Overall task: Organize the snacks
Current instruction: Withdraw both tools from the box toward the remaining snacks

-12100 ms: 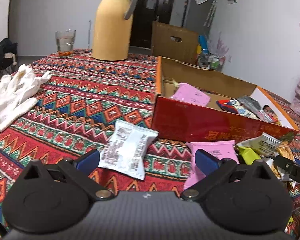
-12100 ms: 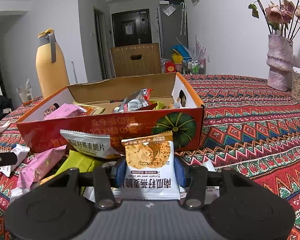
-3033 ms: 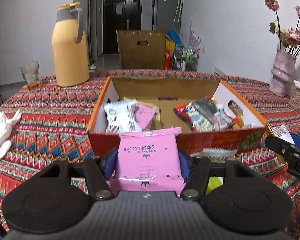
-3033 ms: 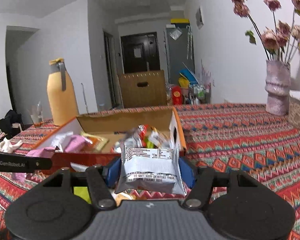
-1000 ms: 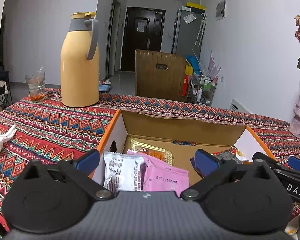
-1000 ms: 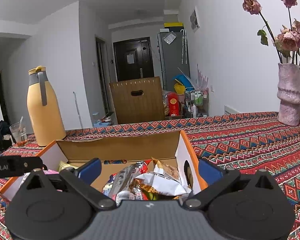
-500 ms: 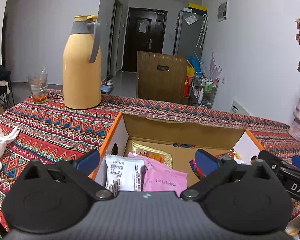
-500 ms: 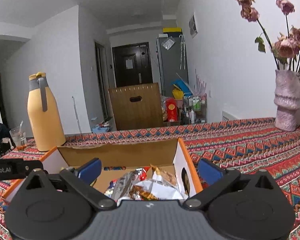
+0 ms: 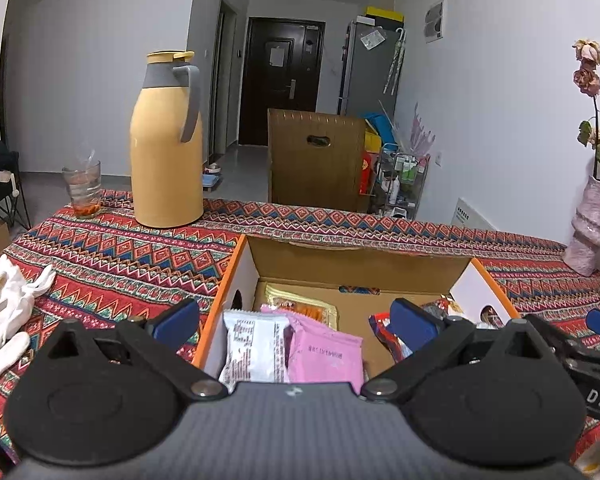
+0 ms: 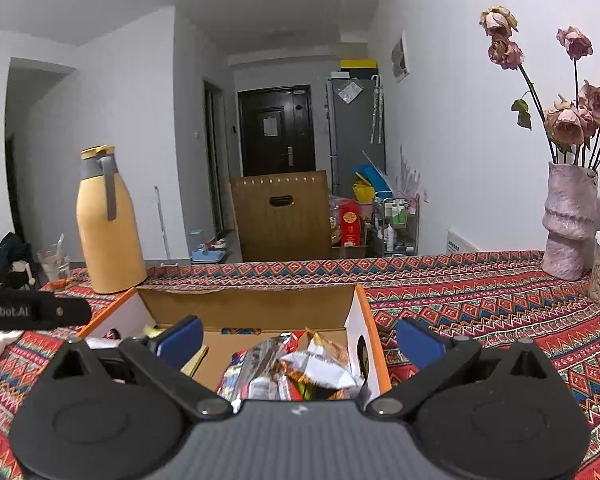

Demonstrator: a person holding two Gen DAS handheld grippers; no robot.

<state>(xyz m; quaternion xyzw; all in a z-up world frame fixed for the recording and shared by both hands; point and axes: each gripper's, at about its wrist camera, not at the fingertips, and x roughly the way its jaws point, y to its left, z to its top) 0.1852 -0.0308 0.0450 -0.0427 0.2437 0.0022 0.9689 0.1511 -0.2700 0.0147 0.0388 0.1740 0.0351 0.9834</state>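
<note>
Snack packets, a pink one (image 9: 325, 356) and a white one (image 9: 253, 344) among them, lie in the cardboard box (image 9: 236, 280), light, crinkly and slippery, likely best pinched across a flat sealed edge; left gripper (image 9: 296, 322) and right gripper (image 10: 298, 340) hover spread and empty.

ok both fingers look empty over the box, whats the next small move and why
Probably lift the left gripper back off the box toward the near table edge for another packet. Both it and the right gripper are open and hold nothing, and the pink packet and white packet already lie inside. Whether loose snacks remain is not visible here.
</note>
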